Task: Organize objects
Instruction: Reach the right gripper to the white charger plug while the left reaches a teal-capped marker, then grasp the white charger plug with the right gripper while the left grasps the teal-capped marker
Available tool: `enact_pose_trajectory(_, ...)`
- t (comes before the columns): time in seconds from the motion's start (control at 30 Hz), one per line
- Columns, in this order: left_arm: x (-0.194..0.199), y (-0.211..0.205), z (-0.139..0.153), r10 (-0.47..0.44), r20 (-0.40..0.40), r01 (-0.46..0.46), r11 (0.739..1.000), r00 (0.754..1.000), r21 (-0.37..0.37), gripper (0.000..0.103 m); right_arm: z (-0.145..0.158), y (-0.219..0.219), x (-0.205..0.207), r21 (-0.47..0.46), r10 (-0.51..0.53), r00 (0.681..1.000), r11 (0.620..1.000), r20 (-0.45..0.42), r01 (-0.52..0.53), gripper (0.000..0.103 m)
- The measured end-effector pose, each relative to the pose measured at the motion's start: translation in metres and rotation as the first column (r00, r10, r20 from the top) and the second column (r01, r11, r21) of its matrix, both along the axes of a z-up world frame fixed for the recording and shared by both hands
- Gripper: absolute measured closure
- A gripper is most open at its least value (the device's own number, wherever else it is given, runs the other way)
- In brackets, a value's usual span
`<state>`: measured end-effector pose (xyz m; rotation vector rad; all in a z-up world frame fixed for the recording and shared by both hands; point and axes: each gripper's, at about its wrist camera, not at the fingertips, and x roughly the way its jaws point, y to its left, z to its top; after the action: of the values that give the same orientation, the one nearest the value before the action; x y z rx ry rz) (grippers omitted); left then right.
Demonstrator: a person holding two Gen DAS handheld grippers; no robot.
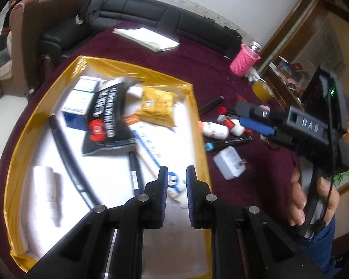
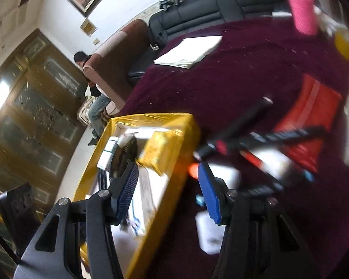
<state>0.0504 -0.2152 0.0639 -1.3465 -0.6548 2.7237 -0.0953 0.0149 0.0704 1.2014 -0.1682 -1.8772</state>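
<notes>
L tool (image 1: 176, 181): shut, empty, over box (image 1: 199, 116).
R tool (image 2: 167, 190): jaws part open, nothing between; above box rim.
Adapter (image 1: 230, 162): on bench (image 1: 197, 69), just right of box.
Handling: prob. light, rigid, slick plastic; grip across flat sides, avoid prongs.

Soft, even daylight fills the room; the white wall and the gold-rimmed white tray (image 1: 199, 125) glare almost blown out. Both fisheye views bend hard toward black corners. The right wrist view smears with motion blur, worst over the clutter on the maroon tablecloth (image 2: 244, 74). Shadows stay faint.
</notes>
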Motion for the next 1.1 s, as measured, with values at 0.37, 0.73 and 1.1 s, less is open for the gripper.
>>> enact_pose_trajectory(0.37,-0.009,0.036,-0.002,-0.058,0.023,0.058,0.998,0.998,-0.035,0.09,-0.042,0.022,0.012,0.125,0.08,0.997,0.989,-0.012,-0.078,0.051)
enact_pose_trajectory(0.73,-0.021,0.054,-0.001,-0.12,0.041,0.123,0.989,0.992,-0.076,0.09,-0.058,0.0,0.027,0.289,0.166,0.965,0.952,-0.201,-0.103,0.056)
enact_pose_trajectory(1.1,-0.097,0.115,0.012,-0.361,0.138,0.381,0.908,0.922,-0.175,0.078,-0.031,0.098,-0.017,0.081,-0.132,0.978,0.986,-0.16,0.146,0.064)
